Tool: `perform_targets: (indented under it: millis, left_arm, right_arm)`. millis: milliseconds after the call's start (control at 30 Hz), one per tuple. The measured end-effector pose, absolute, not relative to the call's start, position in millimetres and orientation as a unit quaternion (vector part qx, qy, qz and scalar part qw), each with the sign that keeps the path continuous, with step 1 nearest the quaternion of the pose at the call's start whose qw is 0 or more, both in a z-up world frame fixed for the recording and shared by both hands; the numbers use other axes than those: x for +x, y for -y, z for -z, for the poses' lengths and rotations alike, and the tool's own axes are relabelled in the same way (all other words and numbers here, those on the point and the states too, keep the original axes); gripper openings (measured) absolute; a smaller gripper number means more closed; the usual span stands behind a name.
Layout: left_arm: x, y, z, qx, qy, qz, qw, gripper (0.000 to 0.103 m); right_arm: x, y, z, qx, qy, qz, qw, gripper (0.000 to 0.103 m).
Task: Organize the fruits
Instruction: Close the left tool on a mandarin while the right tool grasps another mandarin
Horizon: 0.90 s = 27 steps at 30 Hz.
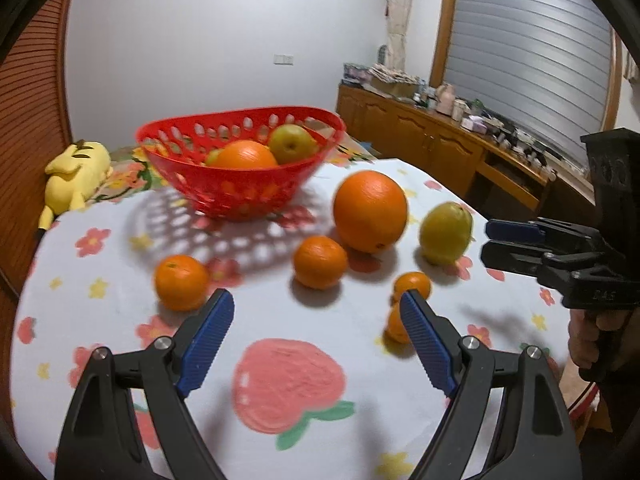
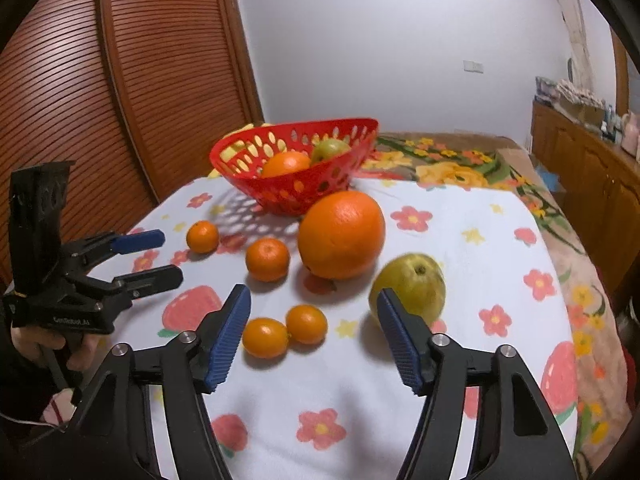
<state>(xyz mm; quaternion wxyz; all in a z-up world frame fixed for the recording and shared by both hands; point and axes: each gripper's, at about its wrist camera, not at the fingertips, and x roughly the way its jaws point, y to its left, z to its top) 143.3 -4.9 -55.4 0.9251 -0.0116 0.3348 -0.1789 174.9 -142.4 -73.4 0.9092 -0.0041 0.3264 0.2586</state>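
A red perforated basket [image 1: 192, 142] [image 2: 240, 152] at the back of the table holds an orange [image 1: 244, 155] and a green pear [image 1: 291, 143]. In front lie a big orange [image 1: 370, 211] [image 2: 342, 235], a yellow-green pear [image 1: 446, 233] [image 2: 412, 286], two tangerines [image 1: 320, 262] [image 1: 181, 282] and two small kumquat-like oranges [image 2: 306, 323] [image 2: 265, 337]. My left gripper [image 1: 316, 310] [image 2: 164, 256] is open and empty above the cloth. My right gripper [image 2: 314, 304] [image 1: 486, 238] is open and empty just short of the small oranges and the pear.
A flowered white cloth [image 1: 120, 264] covers the round table. A yellow plush toy [image 1: 76, 174] lies at the far left edge. A wooden sideboard [image 1: 440, 140] with clutter stands at the right, a louvred wooden door [image 2: 120, 80] at the left.
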Motion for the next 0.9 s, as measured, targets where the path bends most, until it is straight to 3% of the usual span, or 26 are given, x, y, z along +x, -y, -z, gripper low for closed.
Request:
perform_targets:
  millis: [233,433,767,900]
  left_arm:
    - [149,27,65,-0.017,-0.356,0.215,0.909,0.082]
    - [155,46,76,-0.01,-0.383,0.238,0.892,0.068]
    - [157,63,84,-0.006,-0.41,0.258,0.874,0.056]
    - [161,66,90,-0.009,-0.425,0.269,0.864,0.041]
  right_arm:
    - [173,153,91,0.005,-0.34,-0.254,0.905,0.044]
    - [170,161,104,0.015,-0.35,-0.253,0.902,0.043]
    - [168,167,106,0.021,-0.352,-0.254,0.901,0.043]
    - [167,166,107,0.024,-0.352,-0.256,0.9,0.043]
